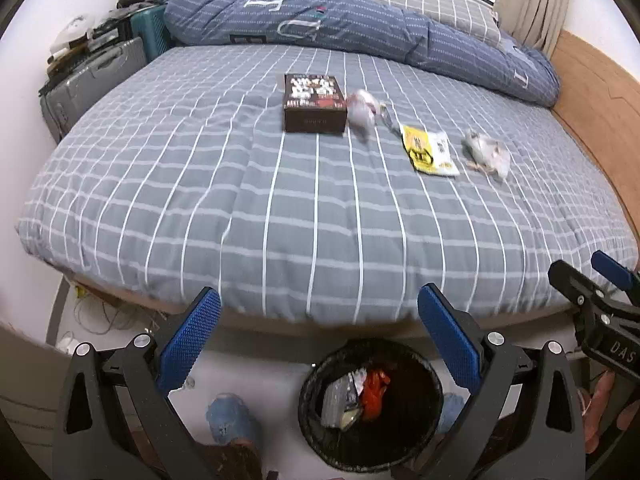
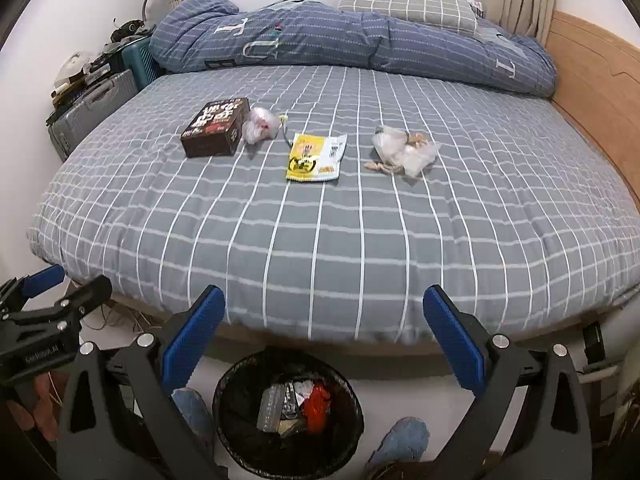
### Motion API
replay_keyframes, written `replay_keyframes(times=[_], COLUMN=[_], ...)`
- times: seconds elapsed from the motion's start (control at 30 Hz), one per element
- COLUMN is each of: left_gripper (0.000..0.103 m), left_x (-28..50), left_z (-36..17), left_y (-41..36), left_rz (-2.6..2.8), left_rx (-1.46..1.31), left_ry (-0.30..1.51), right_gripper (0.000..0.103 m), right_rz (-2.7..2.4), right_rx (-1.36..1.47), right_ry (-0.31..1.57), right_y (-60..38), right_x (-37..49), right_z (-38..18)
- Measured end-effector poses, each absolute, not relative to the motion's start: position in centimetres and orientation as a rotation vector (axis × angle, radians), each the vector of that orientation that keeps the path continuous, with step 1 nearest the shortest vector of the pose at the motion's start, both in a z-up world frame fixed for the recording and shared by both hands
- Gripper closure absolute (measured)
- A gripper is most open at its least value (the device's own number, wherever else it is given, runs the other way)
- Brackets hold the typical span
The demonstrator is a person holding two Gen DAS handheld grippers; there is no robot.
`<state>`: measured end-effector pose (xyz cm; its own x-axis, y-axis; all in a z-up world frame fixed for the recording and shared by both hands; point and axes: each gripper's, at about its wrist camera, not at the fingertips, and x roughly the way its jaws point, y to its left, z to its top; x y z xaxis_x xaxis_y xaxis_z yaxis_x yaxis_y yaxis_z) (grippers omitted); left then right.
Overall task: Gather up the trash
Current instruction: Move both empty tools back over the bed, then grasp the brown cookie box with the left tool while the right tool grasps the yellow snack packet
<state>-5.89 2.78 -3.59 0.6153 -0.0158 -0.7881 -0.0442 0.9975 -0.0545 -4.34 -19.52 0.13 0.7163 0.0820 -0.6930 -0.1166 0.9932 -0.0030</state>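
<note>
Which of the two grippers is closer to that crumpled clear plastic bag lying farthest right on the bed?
Right. The right gripper faces the crumpled clear plastic bag almost straight on; the left gripper sits farther left, with the bag off to its right.

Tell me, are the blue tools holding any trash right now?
No. The left tool and right tool are both open and empty. The yellow snack packet lies untouched on the bed.

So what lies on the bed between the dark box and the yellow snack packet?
A crumpled clear plastic bag sits against the dark box, then a small stemmed scrap, just before the yellow packet. The right wrist view shows it most clearly.
</note>
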Motion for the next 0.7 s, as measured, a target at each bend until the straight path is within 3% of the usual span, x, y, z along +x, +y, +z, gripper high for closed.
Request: replay_keyframes(times=[0.7], left_gripper=[0.006], left_x=[11.7], left_z=[-4.1], left_y=[3.0], left_rz=[0.037], left_rx=[-0.069], left_ry=[0.913], right_gripper=[0.008], right_rz=[0.1], right_rx=[-0.058], right_ry=[0.771], right_y=[-18.2], right_x=[11.0], right_z=[-0.4])
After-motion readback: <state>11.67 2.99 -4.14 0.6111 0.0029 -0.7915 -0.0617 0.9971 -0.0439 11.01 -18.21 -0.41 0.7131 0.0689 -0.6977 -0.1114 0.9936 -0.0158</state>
